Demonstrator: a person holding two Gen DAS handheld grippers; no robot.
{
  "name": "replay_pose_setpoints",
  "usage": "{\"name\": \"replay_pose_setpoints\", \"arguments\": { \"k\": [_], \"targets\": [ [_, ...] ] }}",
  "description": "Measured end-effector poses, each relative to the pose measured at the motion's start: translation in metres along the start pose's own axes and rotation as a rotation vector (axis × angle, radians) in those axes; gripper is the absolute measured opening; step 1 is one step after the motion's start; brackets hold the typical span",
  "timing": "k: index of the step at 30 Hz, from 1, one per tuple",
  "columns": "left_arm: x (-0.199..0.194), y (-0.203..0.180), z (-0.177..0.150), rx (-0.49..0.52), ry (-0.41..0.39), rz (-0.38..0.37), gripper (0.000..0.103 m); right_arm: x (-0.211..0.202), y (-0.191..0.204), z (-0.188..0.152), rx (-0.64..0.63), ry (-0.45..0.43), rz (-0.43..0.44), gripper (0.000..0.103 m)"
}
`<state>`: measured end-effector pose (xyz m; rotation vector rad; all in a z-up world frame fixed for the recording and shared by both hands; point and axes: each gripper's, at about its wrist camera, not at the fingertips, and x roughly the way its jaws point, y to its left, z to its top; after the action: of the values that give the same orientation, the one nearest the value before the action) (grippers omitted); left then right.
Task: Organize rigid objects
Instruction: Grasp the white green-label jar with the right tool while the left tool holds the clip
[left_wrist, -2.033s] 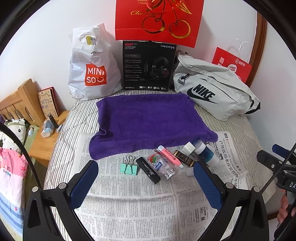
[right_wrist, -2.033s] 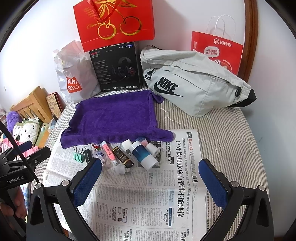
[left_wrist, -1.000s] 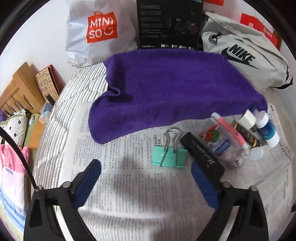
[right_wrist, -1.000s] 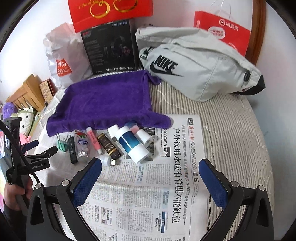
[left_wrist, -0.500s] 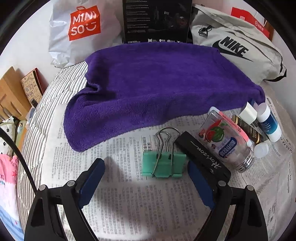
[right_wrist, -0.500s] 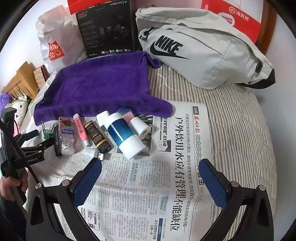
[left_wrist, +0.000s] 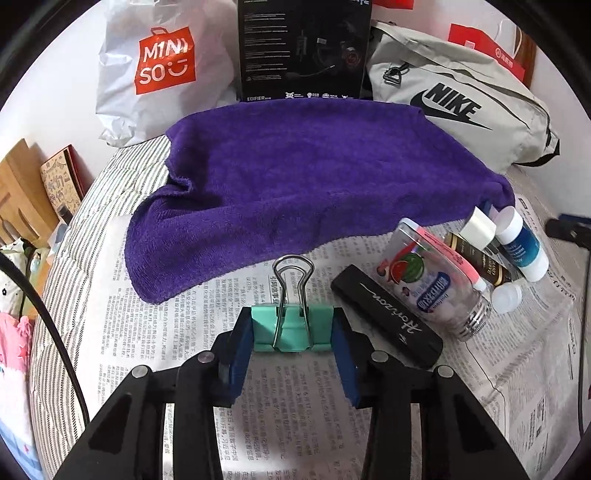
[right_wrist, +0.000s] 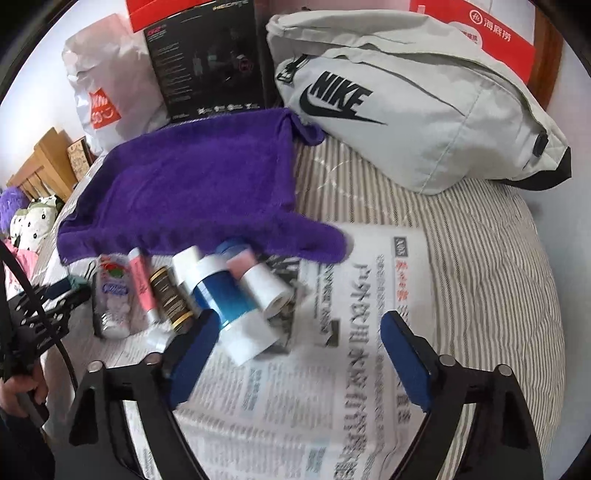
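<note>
My left gripper (left_wrist: 291, 332) is shut on a mint-green binder clip (left_wrist: 291, 328) that rests on the newspaper (left_wrist: 155, 332), its wire handles pointing away. To its right lie a black case (left_wrist: 388, 317), a clear candy bottle (left_wrist: 432, 284), a pink tube (left_wrist: 450, 258), a brown tube (left_wrist: 476, 258) and a blue-and-white bottle (left_wrist: 524, 251). My right gripper (right_wrist: 295, 332) is open, low over the newspaper (right_wrist: 369, 369), with the blue-and-white bottle (right_wrist: 229, 299) and a white roll (right_wrist: 266, 284) just ahead of its left finger. The purple towel (left_wrist: 295, 184) lies behind the row.
A Miniso bag (left_wrist: 162, 74), a black headset box (left_wrist: 303, 48) and a grey Nike bag (right_wrist: 406, 107) stand along the back wall. A red paper bag (right_wrist: 480, 33) is at the back right. A wooden bedside stand (left_wrist: 22, 195) is at the left.
My left gripper moved forward and closed on the binder clip. My right gripper moved down and forward towards the blue-and-white bottle.
</note>
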<state>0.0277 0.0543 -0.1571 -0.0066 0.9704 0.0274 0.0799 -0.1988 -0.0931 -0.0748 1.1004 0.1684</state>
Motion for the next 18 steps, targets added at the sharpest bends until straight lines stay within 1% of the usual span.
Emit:
{"name": "replay_pose_setpoints", "arguments": {
  "k": [3, 5, 7, 9, 11, 13, 16, 18],
  "targets": [
    [0.001, 0.002, 0.002, -0.007, 0.004, -0.007, 0.039, 0.01, -0.005, 0.008, -0.038, 0.008, -0.015, 0.085],
    [0.001, 0.003, 0.003, -0.013, 0.007, -0.013, 0.039, 0.017, -0.004, 0.013, -0.075, 0.012, 0.002, 0.083],
    [0.001, 0.004, 0.003, -0.012, 0.009, -0.015, 0.039, 0.025, 0.002, 0.016, -0.124, 0.023, 0.042, 0.081],
    [0.002, 0.003, 0.003, -0.01, 0.012, -0.013, 0.039, 0.028, 0.004, 0.018, -0.159, 0.004, 0.055, 0.081],
    [0.002, 0.003, 0.004, -0.01, 0.017, -0.013, 0.039, 0.032, 0.005, 0.02, -0.175, 0.011, 0.065, 0.08],
    [0.002, 0.004, 0.004, -0.014, 0.022, -0.016, 0.039, 0.035, 0.007, 0.022, -0.199, 0.024, 0.083, 0.071],
    [0.003, 0.003, 0.005, -0.01, 0.025, -0.015, 0.039, 0.041, 0.014, 0.02, -0.264, 0.049, 0.074, 0.066],
    [0.003, 0.003, 0.005, -0.012, 0.027, -0.016, 0.039, 0.046, 0.016, 0.019, -0.283, 0.052, 0.067, 0.066]
  ]
}}
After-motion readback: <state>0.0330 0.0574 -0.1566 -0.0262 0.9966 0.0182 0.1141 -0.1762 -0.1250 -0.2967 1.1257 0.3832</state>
